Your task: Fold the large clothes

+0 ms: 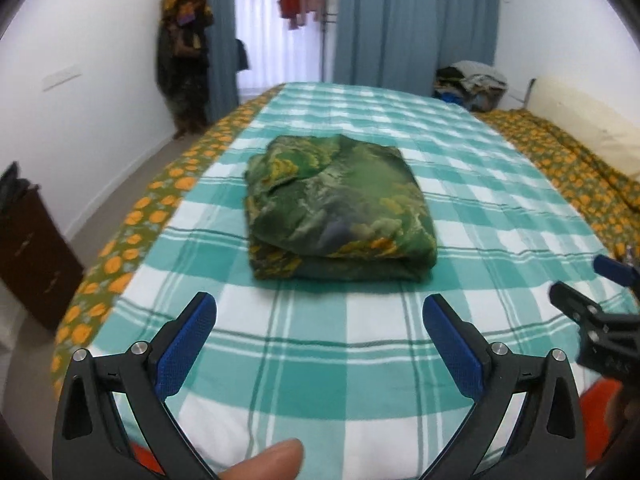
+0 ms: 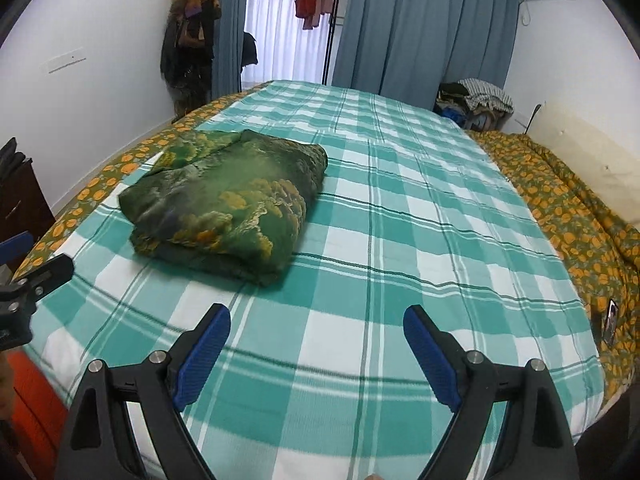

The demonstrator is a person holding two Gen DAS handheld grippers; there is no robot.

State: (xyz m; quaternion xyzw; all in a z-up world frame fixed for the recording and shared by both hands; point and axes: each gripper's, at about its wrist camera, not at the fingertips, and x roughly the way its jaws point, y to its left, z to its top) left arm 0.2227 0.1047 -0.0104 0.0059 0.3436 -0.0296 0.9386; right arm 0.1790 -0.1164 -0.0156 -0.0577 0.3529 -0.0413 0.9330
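Observation:
A green garment with yellow floral print [image 1: 340, 208] lies folded into a thick rectangular bundle on the teal and white checked bed cover [image 1: 320, 360]. In the right wrist view the folded garment [image 2: 228, 200] lies at the left of the bed cover [image 2: 400, 240]. My left gripper [image 1: 320, 320] is open and empty, held above the bed a little short of the bundle's near edge. My right gripper [image 2: 316, 328] is open and empty, to the right of the bundle. The right gripper also shows at the right edge of the left wrist view [image 1: 592, 304].
An orange-flowered green sheet [image 1: 132, 240] borders the bed on the left and lies bunched at the right [image 2: 580, 224]. A pile of clothes [image 2: 476, 100] sits at the far right corner. A dark cabinet [image 1: 32, 256] stands left. Blue curtains [image 1: 416, 20] hang behind.

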